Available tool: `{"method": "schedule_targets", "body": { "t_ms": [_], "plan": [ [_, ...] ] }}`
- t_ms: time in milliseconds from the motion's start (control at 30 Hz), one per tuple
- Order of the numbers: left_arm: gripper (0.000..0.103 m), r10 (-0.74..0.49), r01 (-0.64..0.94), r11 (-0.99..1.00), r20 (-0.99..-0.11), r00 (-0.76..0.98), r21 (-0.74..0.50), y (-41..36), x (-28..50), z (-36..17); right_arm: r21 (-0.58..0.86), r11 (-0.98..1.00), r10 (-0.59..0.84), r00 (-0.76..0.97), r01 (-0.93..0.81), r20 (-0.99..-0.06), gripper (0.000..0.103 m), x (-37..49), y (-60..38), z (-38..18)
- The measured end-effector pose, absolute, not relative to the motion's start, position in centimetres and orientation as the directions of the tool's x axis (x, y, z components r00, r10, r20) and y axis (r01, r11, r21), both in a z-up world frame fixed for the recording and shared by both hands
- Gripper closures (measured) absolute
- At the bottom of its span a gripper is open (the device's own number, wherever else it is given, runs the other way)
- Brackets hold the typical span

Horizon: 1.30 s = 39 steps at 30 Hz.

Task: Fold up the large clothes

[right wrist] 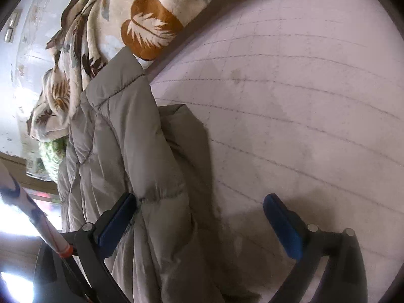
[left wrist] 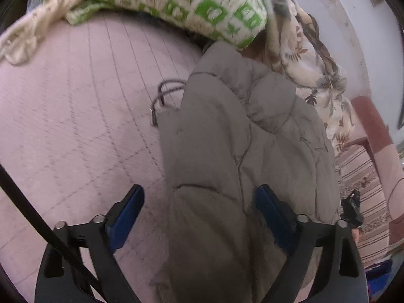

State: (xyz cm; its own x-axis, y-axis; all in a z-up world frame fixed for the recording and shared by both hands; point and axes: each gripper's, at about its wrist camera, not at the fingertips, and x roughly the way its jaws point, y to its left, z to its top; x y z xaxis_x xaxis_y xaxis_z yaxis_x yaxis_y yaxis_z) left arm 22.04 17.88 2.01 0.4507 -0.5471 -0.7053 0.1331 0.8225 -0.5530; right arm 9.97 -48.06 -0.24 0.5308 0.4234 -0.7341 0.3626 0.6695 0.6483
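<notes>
Currently you are holding both tools spread wide over the grey quilted jacket [left wrist: 242, 136], which is lying bunched on the pink quilted bed cover [left wrist: 83, 106]. Left tool [left wrist: 199, 199] and right tool [right wrist: 200, 208] are gripping nothing; a leaf-print blanket [right wrist: 121, 15] is lying beside the jacket.

In the left wrist view, the padded jacket [left wrist: 227, 151] lies on the bed [left wrist: 75, 126] from lower centre up to the upper middle, its top end tucked under a pillow [left wrist: 176, 2] across the top of the frame. A cord [left wrist: 161, 96] lies just left of the jacket, and a leaf-print blanket [left wrist: 315, 70] is bunched along its right edge. In the right wrist view, the jacket fills the lower left, with bare bed to its right.
</notes>
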Motion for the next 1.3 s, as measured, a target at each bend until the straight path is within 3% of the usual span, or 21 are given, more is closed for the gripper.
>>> {"method": "schedule_targets", "body": {
  "t_ms": [167, 333, 367, 400, 433, 500, 567, 600, 933, 1300],
  "plan": [
    [0.003, -0.655, 0.152, 0.744, -0.665, 0.359, -0.651, 17.3, 23.5, -0.2, 0.682, 0.670, 0.502, 0.499, 0.292, -0.707, 0.000, 11.5, -47.6, -0.7],
    [0.001, -0.666, 0.165, 0.739, -0.674, 0.319, -0.653, 15.2, 24.2, -0.1, 0.676, 0.706, 0.546, 0.447, 0.210, -0.708, 0.000, 13.5, -45.1, -0.8],
    [0.003, -0.680, 0.170, 0.727, -0.666, 0.305, -0.665, 14.8, 24.0, -0.1, 0.686, 0.700, 0.560, 0.444, 0.198, -0.700, 0.006, 13.8, -44.2, -0.8],
    [0.005, -0.680, 0.170, 0.728, -0.665, 0.309, -0.665, 14.3, 23.8, 0.1, 0.708, 0.680, 0.582, 0.447, 0.191, -0.680, 0.022, 13.8, -43.5, -0.7],
    [0.016, -0.673, 0.170, 0.732, -0.665, 0.322, -0.659, 14.1, 23.4, 0.5, 0.719, 0.668, 0.590, 0.450, 0.194, -0.670, 0.028, 13.9, -43.1, -0.6],
    [0.034, -0.667, 0.157, 0.734, -0.658, 0.349, -0.661, 14.2, 22.8, 1.4, 0.728, 0.654, 0.581, 0.481, 0.203, -0.656, 0.051, 13.2, -42.8, 0.4],
    [0.051, -0.649, 0.153, 0.748, -0.666, 0.368, -0.645, 14.5, 21.8, 2.6, 0.745, 0.634, 0.581, 0.508, 0.206, -0.636, 0.061, 12.3, -43.1, 1.5],
    [0.053, -0.644, 0.154, 0.753, -0.668, 0.372, -0.640, 14.6, 21.3, 3.0, 0.754, 0.623, 0.582, 0.522, 0.207, -0.624, 0.064, 11.7, -43.2, 2.0],
    [0.059, -0.657, 0.158, 0.743, -0.665, 0.355, -0.650, 15.0, 14.9, 5.0, 0.739, 0.647, 0.567, 0.529, 0.189, -0.631, 0.066, 5.9, -43.2, 5.4],
    [0.058, -0.632, 0.158, 0.767, -0.688, 0.357, -0.622, 14.1, 9.7, 4.6, 0.746, 0.626, 0.561, 0.534, 0.226, -0.632, 0.066, 0.5, -45.0, 4.3]
  ]
}}
